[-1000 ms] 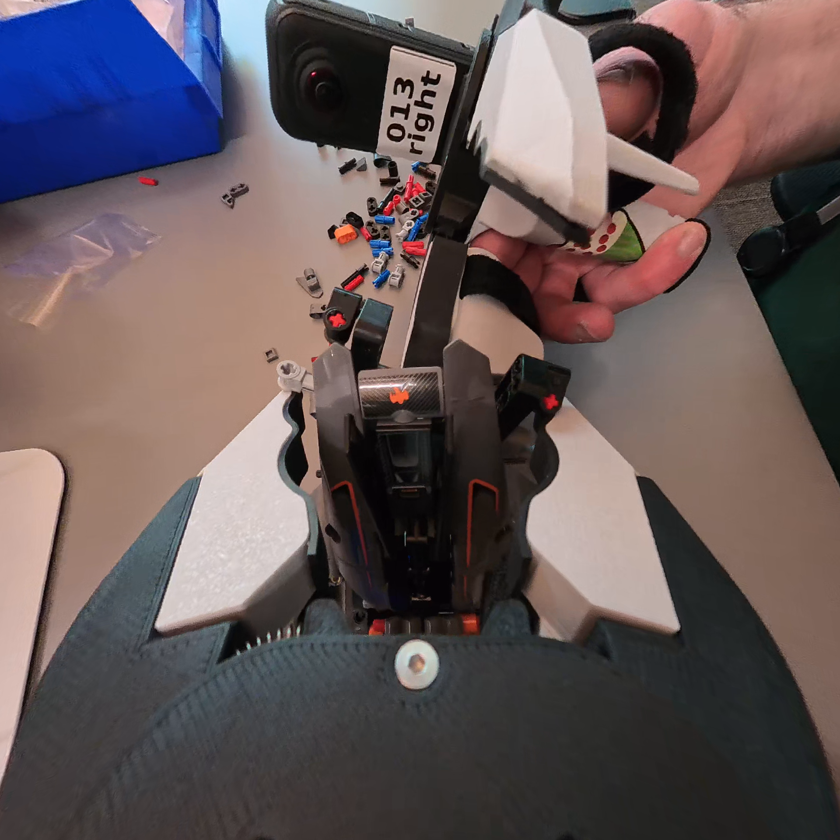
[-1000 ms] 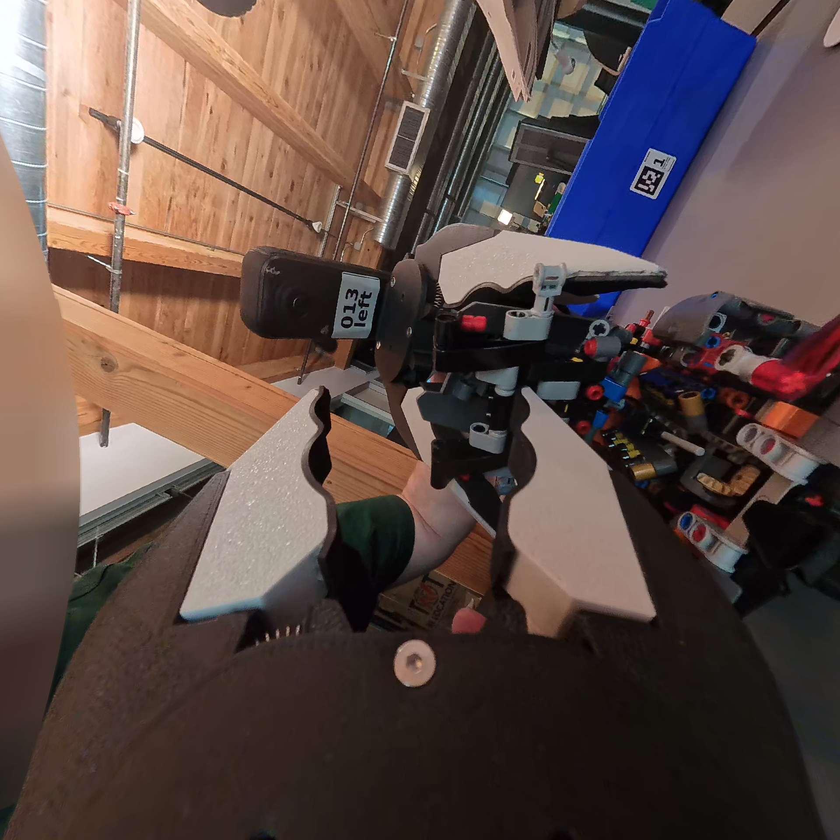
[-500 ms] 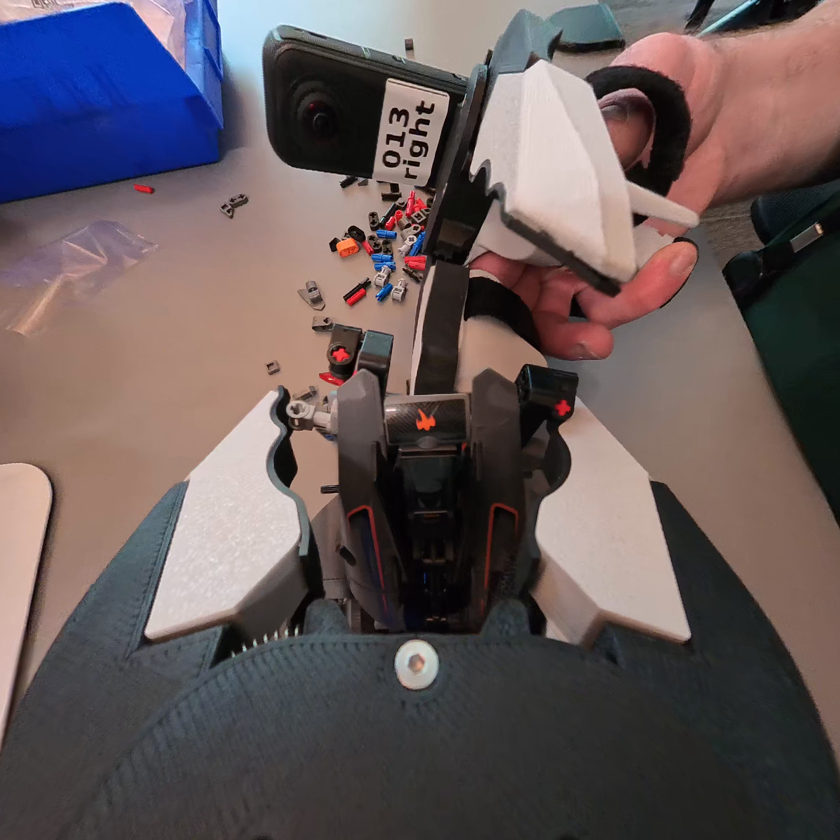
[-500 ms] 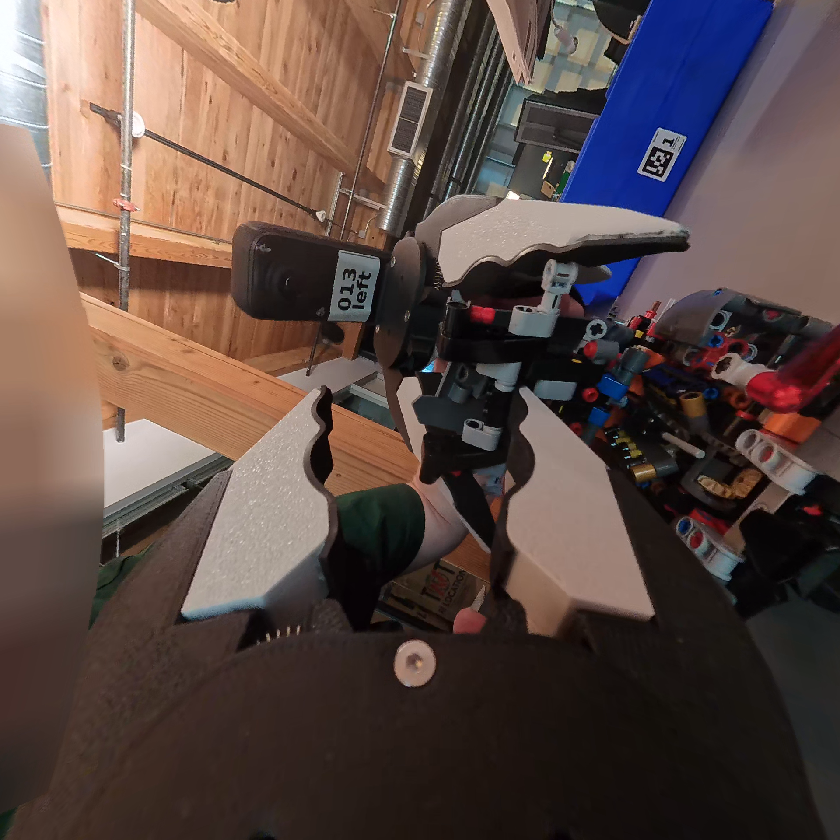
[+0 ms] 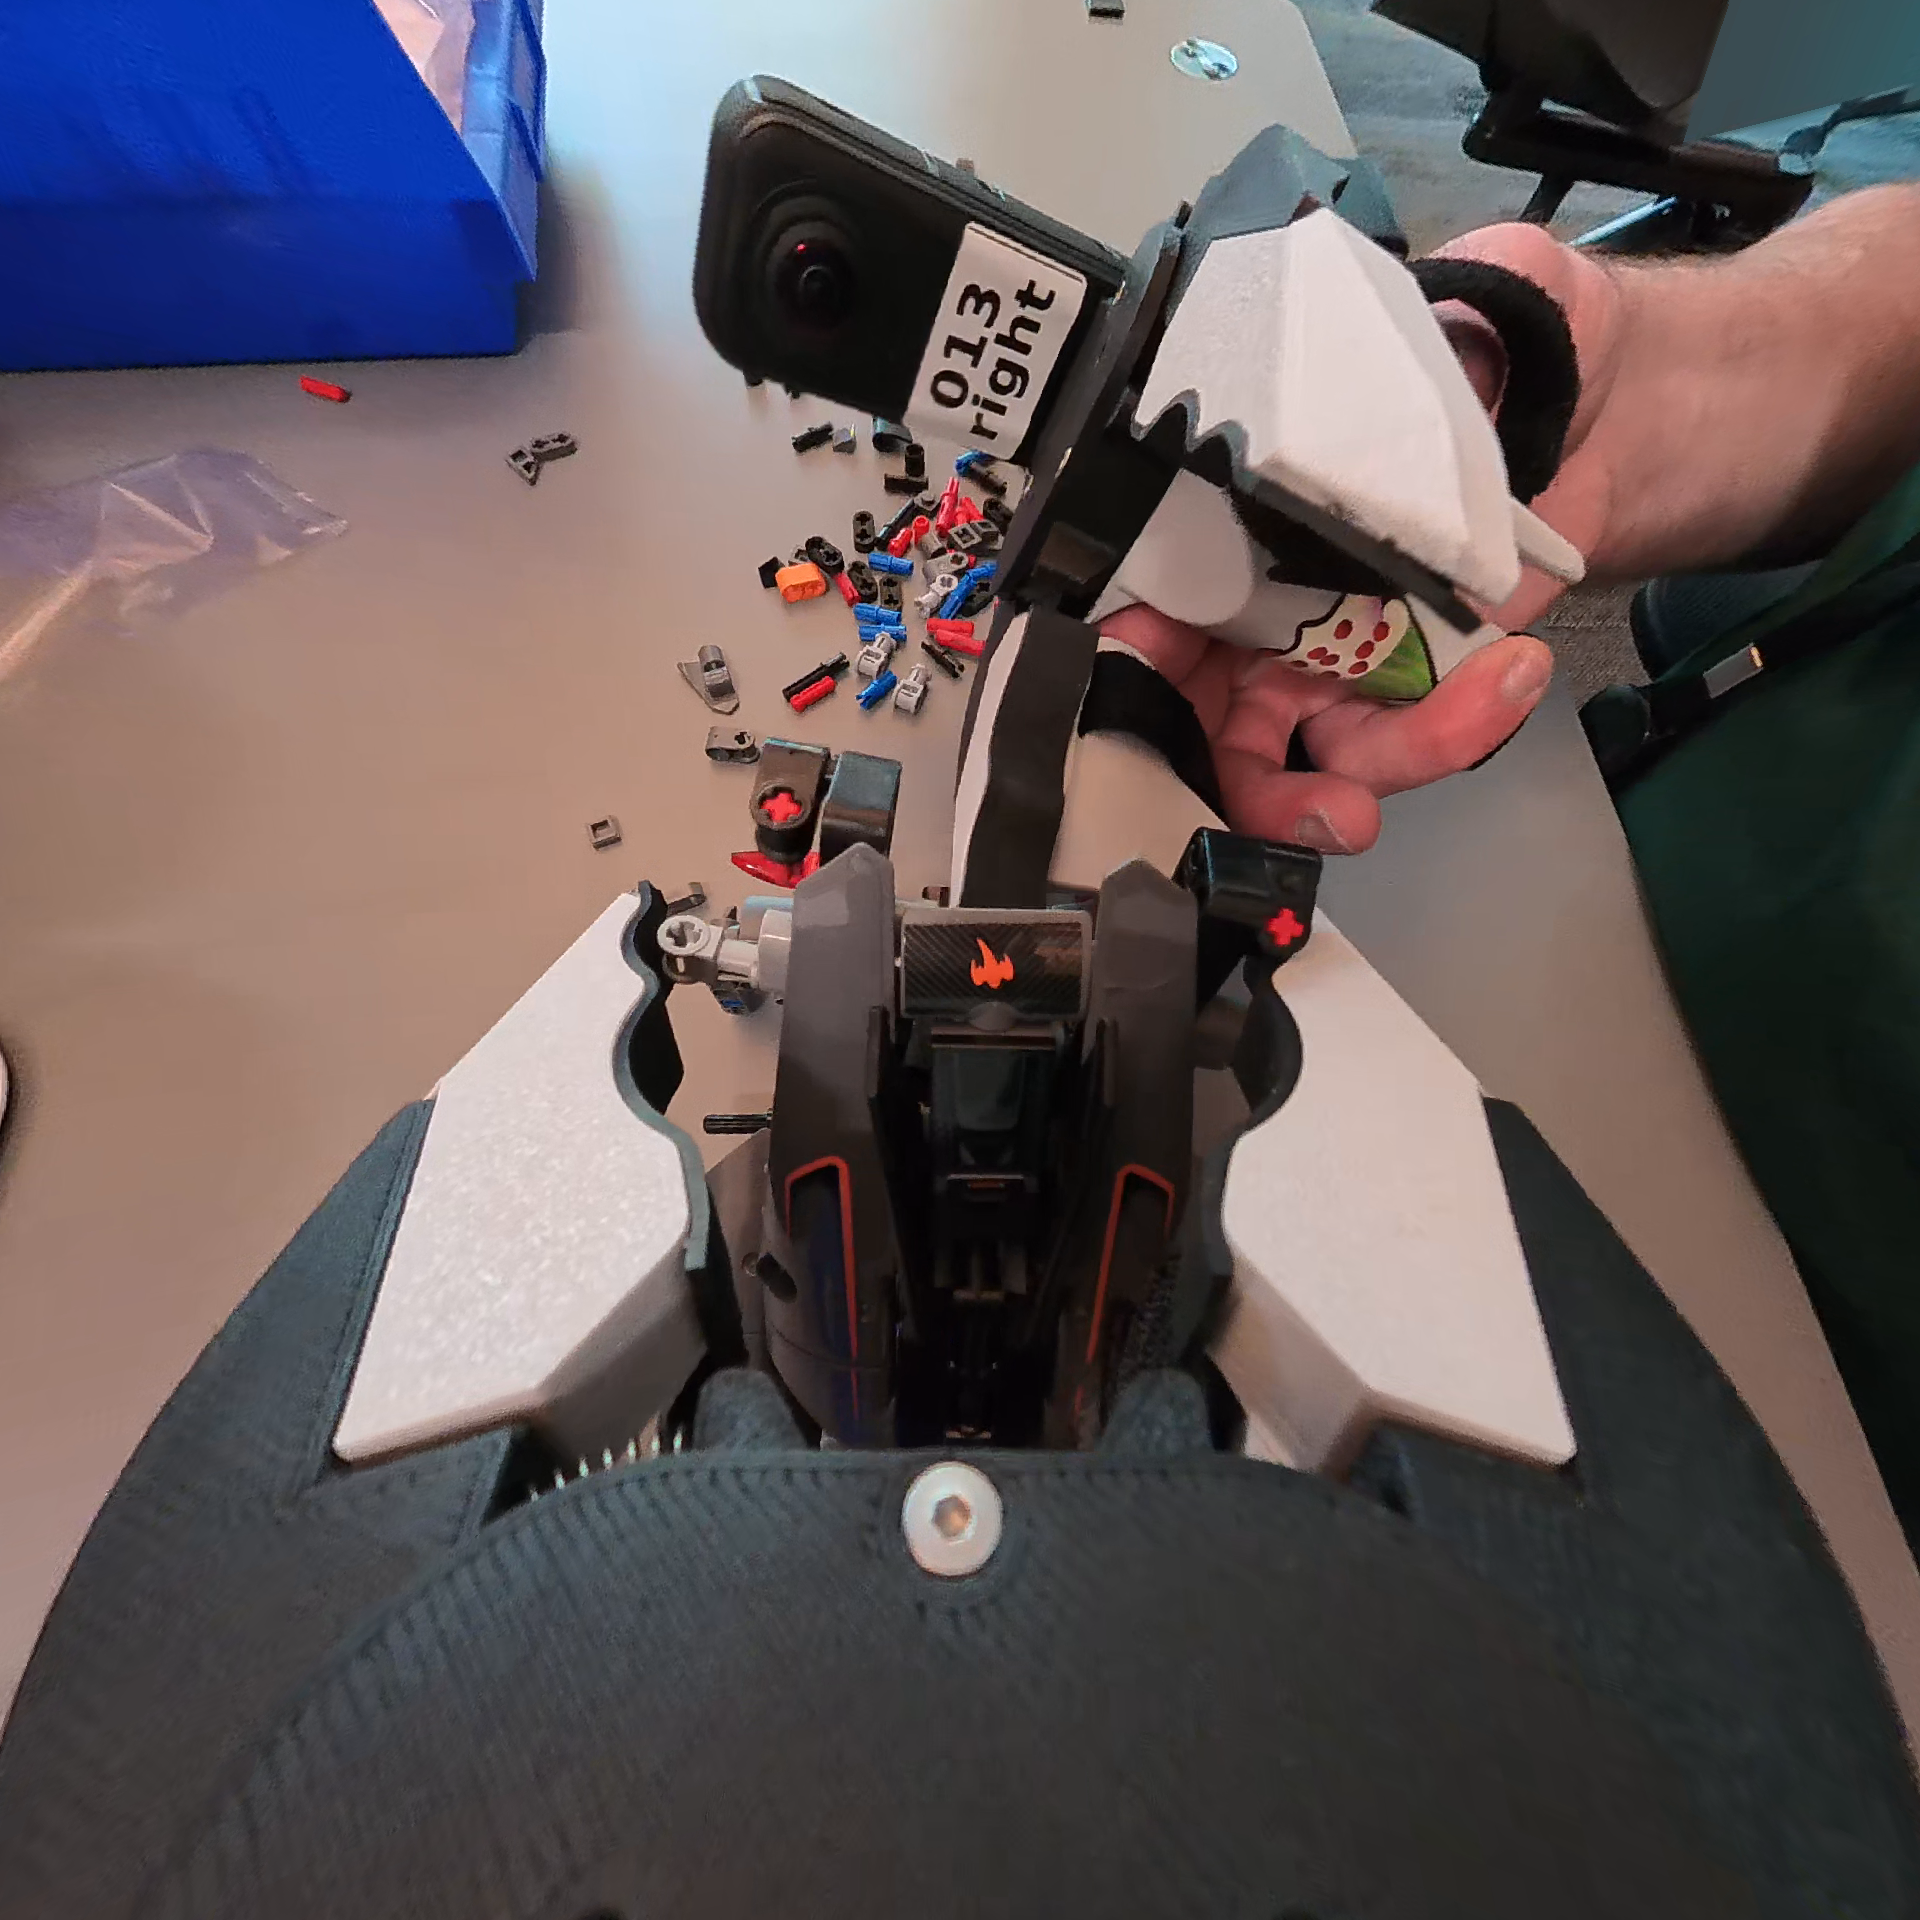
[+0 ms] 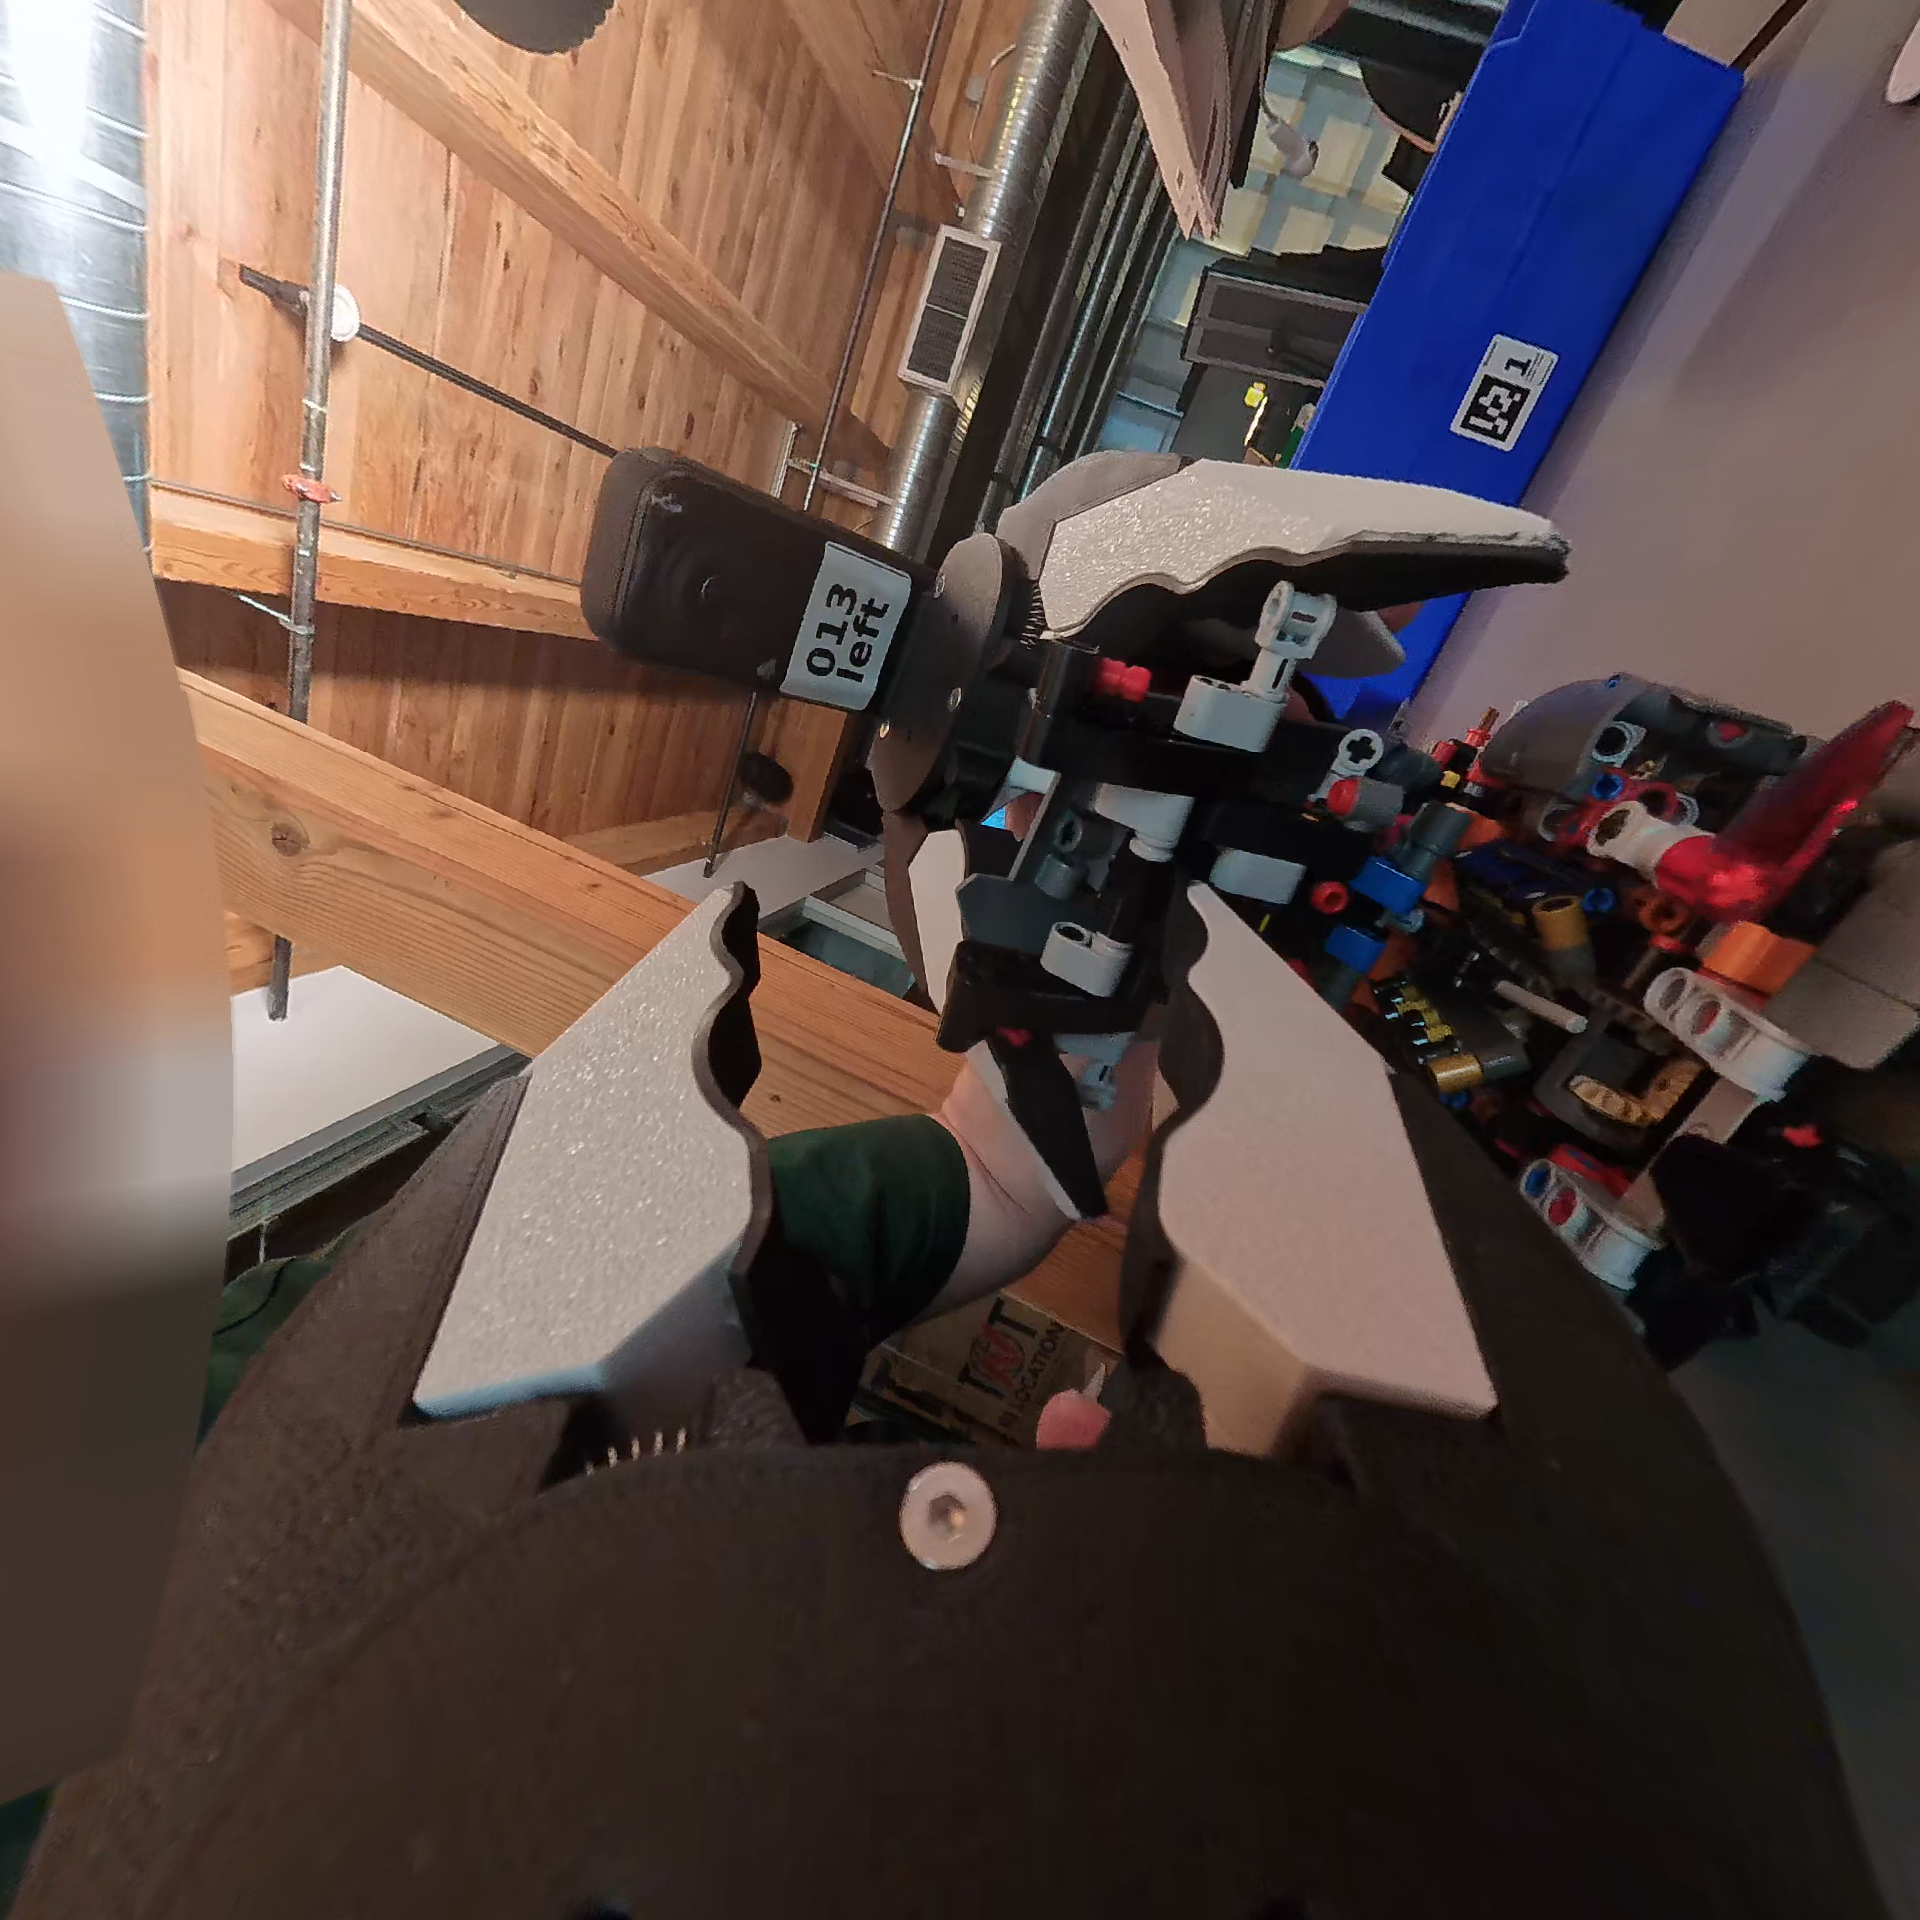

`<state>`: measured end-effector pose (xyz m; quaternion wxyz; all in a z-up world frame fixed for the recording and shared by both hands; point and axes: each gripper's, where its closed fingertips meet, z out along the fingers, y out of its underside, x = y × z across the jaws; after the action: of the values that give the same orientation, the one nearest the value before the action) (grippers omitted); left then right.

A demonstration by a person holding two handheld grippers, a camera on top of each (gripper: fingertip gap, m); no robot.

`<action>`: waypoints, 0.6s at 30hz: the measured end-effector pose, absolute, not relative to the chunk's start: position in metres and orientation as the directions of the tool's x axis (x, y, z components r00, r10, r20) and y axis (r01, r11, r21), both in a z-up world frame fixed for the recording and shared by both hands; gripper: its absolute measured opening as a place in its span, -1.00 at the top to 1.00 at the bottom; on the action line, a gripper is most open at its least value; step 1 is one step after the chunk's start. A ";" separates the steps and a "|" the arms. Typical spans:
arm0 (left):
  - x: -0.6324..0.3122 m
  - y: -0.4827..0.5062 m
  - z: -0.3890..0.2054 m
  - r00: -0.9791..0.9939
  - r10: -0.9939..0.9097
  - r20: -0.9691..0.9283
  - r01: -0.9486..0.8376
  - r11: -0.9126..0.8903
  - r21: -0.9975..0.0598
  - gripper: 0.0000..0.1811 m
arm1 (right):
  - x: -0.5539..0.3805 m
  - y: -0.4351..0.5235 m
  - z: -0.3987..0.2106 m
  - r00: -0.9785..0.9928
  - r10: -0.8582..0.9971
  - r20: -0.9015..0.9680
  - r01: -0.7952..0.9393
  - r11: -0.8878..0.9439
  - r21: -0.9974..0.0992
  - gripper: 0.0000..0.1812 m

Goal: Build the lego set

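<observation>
My left gripper [image 5: 977, 935] is shut on a dark grey and black lego model [image 5: 977, 1122] with orange trim, holding it above the table. The same model shows from its underside in the right wrist view [image 6: 1101, 831], between the left gripper's [image 6: 1314, 883] two fingers. My right gripper [image 6: 966, 914] is open and empty, its right finger [image 6: 1299, 1122] beside the model's lower end. In the left wrist view one of its fingers [image 5: 1023, 748] reaches down behind the model and the other [image 5: 1351, 436] stands clear above it.
A pile of small lego pieces [image 5: 904, 582] and a loose black sub-assembly [image 5: 821, 800] lie on the grey table [image 5: 312, 831]. A blue bin [image 5: 239, 177] and a plastic bag [image 5: 135, 520] are at the far left. Another partly built model [image 6: 1558, 935] lies at the right.
The left gripper with the model has shifted slightly against the right gripper. A small gap now shows between its left finger and the model's side panel. The right gripper stays open.
</observation>
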<state>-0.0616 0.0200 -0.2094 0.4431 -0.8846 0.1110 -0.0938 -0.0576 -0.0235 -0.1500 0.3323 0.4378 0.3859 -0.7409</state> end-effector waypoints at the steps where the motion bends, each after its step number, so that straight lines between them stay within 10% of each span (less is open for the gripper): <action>1: -0.062 0.020 -0.210 0.958 -0.278 0.073 -0.109 -0.586 -0.803 -0.20 | -0.057 -0.023 -0.151 -0.399 -0.148 -0.905 0.828 -0.483 -0.286 0.15; 18: -0.065 0.013 -0.210 0.970 -0.219 0.109 -0.071 -0.679 -0.731 -0.20 | -0.053 -0.011 -0.146 -0.448 -0.257 -0.856 0.808 -0.526 -0.265 0.15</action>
<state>-0.0651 0.0131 -0.2098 0.3926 -0.9114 0.0796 -0.0940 -0.0528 -0.0108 -0.1459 0.3425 0.3984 0.3459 -0.7774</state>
